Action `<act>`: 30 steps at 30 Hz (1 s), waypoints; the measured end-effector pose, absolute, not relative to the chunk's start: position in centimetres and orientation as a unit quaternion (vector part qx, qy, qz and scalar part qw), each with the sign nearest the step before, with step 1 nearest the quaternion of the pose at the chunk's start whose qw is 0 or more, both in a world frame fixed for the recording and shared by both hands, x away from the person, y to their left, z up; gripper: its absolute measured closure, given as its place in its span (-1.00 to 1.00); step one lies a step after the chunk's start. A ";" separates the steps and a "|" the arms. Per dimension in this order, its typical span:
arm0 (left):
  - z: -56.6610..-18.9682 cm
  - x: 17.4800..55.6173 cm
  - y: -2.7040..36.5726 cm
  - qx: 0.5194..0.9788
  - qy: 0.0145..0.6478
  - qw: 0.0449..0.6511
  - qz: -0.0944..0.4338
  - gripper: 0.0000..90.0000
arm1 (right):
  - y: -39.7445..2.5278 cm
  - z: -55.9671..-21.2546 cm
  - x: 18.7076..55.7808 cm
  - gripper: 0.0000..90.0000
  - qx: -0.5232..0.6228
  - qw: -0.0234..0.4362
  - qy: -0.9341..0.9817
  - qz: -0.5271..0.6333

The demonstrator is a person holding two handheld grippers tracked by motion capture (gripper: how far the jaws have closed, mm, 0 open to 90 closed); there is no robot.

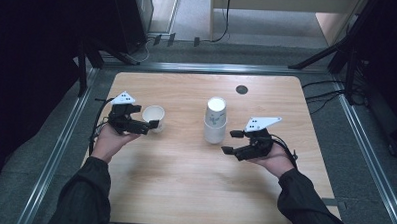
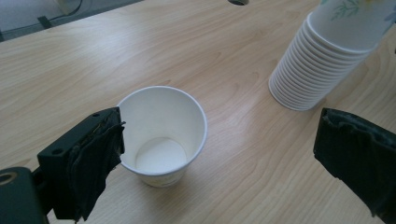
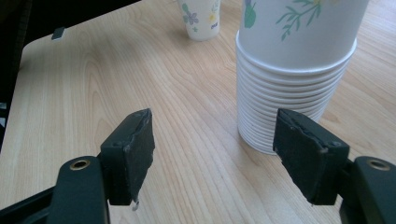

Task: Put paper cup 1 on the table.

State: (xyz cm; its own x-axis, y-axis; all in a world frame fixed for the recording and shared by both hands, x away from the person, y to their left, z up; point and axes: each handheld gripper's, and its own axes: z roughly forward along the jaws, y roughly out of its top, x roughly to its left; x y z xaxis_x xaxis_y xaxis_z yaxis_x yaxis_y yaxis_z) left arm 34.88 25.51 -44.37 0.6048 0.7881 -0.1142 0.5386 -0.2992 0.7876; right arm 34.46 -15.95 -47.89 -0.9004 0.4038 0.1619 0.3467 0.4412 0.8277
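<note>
Both hand-held grippers gape empty: left (image 2: 215,154) beside single cup (image 2: 161,135), right (image 3: 215,154) before top-cropped stack (image 3: 292,74).

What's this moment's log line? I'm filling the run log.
left gripper: open, around single cup | right gripper: open, near cup stack

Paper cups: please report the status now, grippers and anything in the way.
Left gripper open around single cup, one pad at its rim. Right gripper open beside cup stack, not touching. Nothing between them.
</note>
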 end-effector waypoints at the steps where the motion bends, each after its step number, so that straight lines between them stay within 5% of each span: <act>1: -44.3 34.8 25.4 0.795 0.416 0.417 0.148 -0.96 | -16.0 -47.8 34.5 -0.35 0.221 0.031 0.848 0.480; 30: -43.6 32.1 20.8 0.824 0.332 0.453 0.075 -0.85 | -16.9 -45.0 36.0 -0.38 0.232 0.054 0.851 0.468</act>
